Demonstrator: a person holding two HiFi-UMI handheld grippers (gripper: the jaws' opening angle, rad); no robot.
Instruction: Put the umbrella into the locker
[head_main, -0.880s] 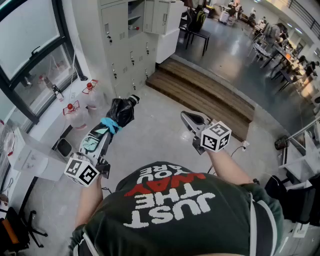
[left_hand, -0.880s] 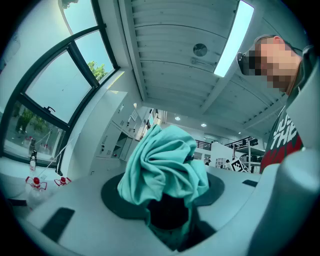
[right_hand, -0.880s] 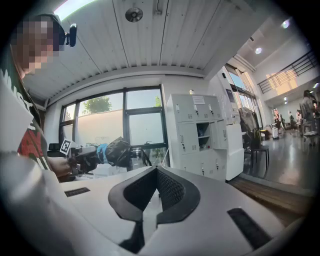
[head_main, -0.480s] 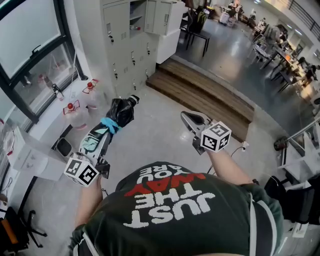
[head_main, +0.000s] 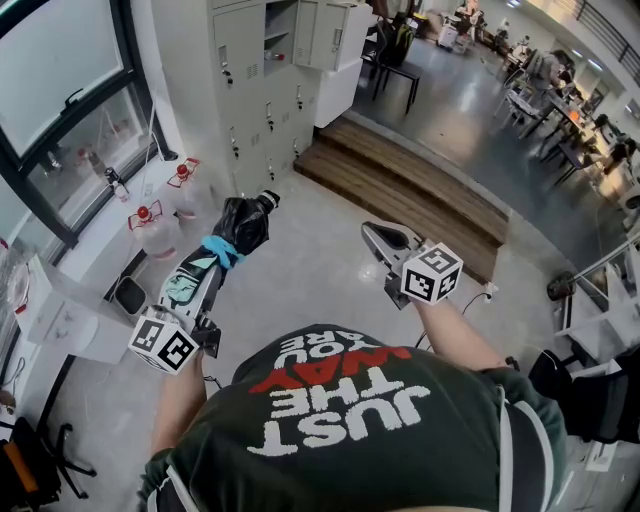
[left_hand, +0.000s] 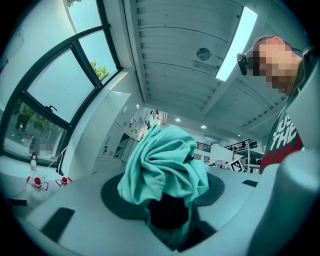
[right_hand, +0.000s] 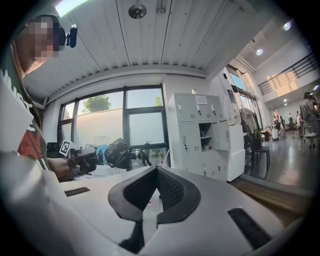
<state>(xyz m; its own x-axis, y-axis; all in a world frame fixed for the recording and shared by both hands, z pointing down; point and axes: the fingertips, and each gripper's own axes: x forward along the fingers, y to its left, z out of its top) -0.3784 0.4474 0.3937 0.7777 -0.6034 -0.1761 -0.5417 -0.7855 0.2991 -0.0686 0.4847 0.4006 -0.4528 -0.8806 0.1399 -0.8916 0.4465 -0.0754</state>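
Umbrella (head_main: 240, 226) clamped in left gripper (head_main: 200, 276) jaws, held out, well short of lockers (head_main: 245, 90). Right gripper (head_main: 371, 232) jaws together, empty. Barely any change lately: lockers only slightly nearer, carrying not finished.

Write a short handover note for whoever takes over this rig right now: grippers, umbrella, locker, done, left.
Left hand-held gripper: shut on the folded umbrella, held out in front.
Right hand-held gripper: shut, empty.
Lockers: ahead, one upper compartment open.
Done: umbrella in grip.
Left: walk over, place umbrella inside, release.
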